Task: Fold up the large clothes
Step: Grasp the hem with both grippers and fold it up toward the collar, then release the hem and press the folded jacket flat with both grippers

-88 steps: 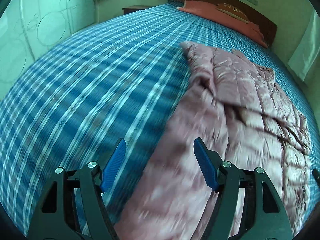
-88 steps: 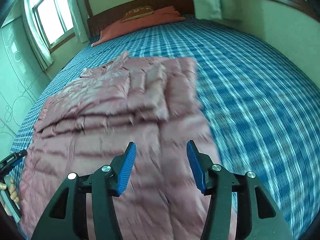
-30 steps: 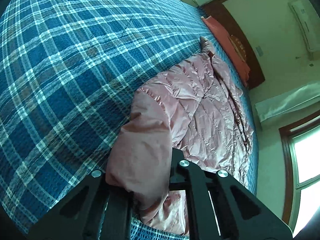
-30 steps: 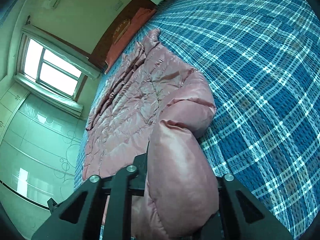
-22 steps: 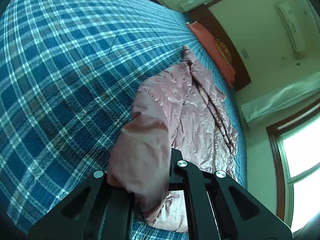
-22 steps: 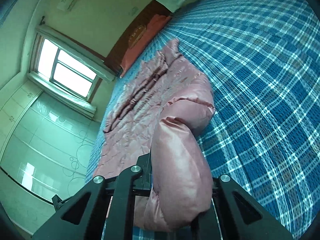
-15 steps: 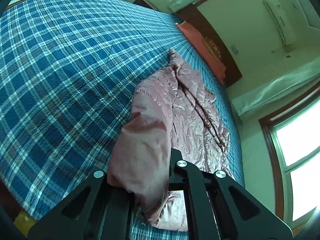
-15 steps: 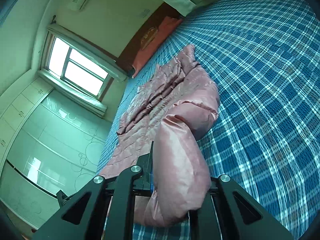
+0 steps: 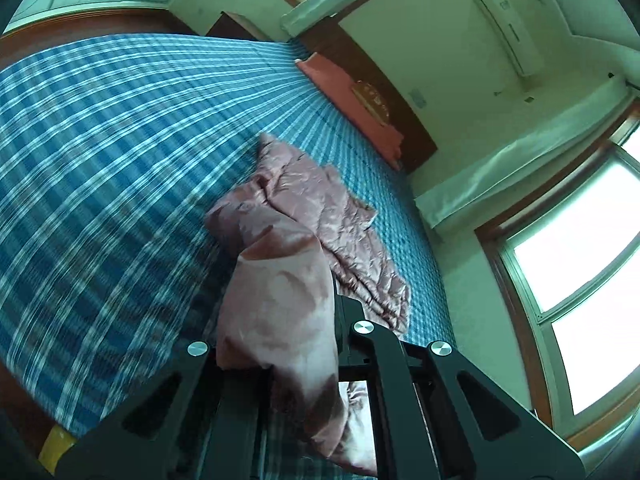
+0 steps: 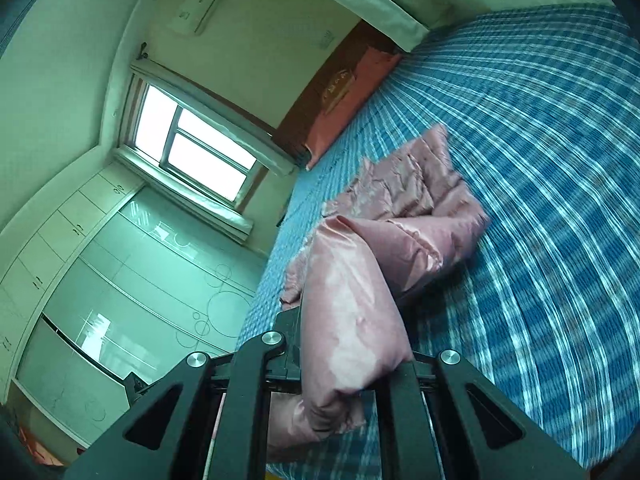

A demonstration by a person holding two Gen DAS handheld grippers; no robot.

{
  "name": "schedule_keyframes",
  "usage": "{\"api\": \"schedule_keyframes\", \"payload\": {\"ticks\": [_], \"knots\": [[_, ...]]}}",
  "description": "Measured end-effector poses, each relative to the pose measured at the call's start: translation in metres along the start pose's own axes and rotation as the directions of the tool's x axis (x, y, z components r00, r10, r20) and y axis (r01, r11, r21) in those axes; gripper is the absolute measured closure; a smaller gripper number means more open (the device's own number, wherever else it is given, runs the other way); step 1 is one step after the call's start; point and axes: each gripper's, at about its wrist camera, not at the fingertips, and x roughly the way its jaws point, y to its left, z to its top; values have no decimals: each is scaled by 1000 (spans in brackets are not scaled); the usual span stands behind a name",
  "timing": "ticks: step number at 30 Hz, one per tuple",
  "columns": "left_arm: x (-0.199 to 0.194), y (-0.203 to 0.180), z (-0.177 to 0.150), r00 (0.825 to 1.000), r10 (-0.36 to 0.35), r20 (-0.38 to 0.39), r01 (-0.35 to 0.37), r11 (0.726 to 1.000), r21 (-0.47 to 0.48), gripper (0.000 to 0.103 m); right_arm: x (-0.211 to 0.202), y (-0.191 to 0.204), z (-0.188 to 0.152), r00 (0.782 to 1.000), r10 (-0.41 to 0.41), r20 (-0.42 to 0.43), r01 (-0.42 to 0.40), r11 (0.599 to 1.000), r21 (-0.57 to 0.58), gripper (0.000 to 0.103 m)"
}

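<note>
Pink quilted satin-finish down coat (image 9: 316, 208) is gripped at its near hem by both tools: the left hand-held gripper (image 9: 280, 364) and the right hand-held gripper (image 10: 348, 376) are each clamped fully onto a bunched corner of fabric. Compared with a second ago, both corners have been raised well clear of the blue plaid bed cover (image 9: 100, 152), while the far part of the coat is left lying on it. A lengthwise fold toward the collar is judged to be under way. No legible writing or brand is visible.
</note>
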Motion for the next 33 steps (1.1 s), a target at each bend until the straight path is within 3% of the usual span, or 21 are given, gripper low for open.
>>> {"api": "schedule_keyframes", "payload": {"ticks": [9,18,24,29,32,33], "knots": [[100,-29,79,999,26,34,-28,998,51,99,94,1,89,999,45,23,-45,999,8,94],[246,-28,154,983,183,5,-183,981,71,99,222,-31,166,996,-93,1,93,995,30,94],[323,-8,175,950,313,-9,-311,946,88,99,292,-74,194,975,-218,-45,220,974,48,94],[365,-1,182,930,367,-20,-362,924,125,99,331,-103,203,956,-280,-86,285,957,48,94],[380,-4,183,920,391,-35,-380,910,168,97,338,-110,205,954,-285,-91,292,954,71,89],[382,-4,185,922,385,-37,-374,912,165,96,338,-110,206,956,-278,-93,286,955,80,81]]}}
